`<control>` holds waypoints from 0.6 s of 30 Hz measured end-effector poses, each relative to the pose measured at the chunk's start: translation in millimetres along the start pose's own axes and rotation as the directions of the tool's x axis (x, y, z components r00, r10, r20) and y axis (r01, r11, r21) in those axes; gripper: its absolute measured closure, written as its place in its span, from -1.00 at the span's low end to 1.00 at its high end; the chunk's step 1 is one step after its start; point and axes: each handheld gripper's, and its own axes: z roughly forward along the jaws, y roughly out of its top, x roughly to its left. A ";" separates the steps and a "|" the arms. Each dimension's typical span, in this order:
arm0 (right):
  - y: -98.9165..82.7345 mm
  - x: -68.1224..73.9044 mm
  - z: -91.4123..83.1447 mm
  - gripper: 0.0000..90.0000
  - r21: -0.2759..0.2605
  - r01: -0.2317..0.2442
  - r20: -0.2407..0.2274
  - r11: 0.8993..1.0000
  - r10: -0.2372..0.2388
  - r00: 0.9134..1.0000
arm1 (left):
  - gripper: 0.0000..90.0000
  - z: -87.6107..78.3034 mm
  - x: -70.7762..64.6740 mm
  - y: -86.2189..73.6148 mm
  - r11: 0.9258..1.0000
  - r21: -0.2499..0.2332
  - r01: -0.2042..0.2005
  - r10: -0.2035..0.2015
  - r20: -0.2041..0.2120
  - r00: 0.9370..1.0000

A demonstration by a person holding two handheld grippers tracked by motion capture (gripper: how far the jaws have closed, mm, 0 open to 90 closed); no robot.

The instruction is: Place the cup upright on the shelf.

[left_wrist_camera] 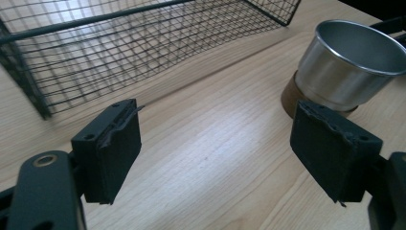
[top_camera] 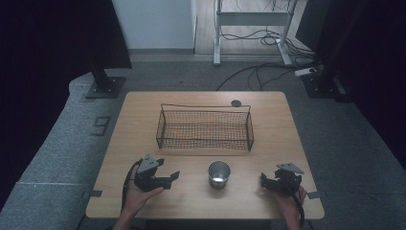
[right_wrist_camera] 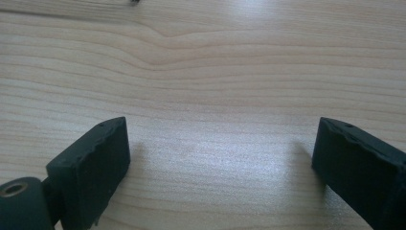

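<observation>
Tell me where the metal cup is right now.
In the high view the metal cup stands upright near the table's front edge, between the two grippers, just in front of the wire basket.

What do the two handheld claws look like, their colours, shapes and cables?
The left claw and the right claw are matte black, each topped by a grey three-cornered plate and trailing a black cable. Their jaws end in blocky black pads with rough, worn edges.

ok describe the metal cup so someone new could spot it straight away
On the wooden table, look in front of the black wire basket, toward the person's edge. The metal cup stands upright there between the two grippers, the one shiny, round, silver thing, on a brown base.
</observation>
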 end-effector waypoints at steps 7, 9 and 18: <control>-0.1 -0.2 -0.2 -0.86 -0.001 -0.001 0.002 1.000 0.001 1.000 | -0.60 6.8 -11.1 6.9 1.000 -0.007 -0.013 0.013 0.032 0.999; -0.1 -0.2 -0.2 -0.86 -0.001 -0.001 0.002 1.000 0.001 1.000 | -0.60 8.8 -12.3 8.5 1.000 -0.012 -0.006 0.006 0.049 0.999; -0.1 -0.2 -0.3 -0.86 -0.001 -0.002 0.002 1.000 0.002 1.000 | -0.60 17.0 -20.7 11.8 1.000 -0.003 -0.024 0.024 0.062 0.998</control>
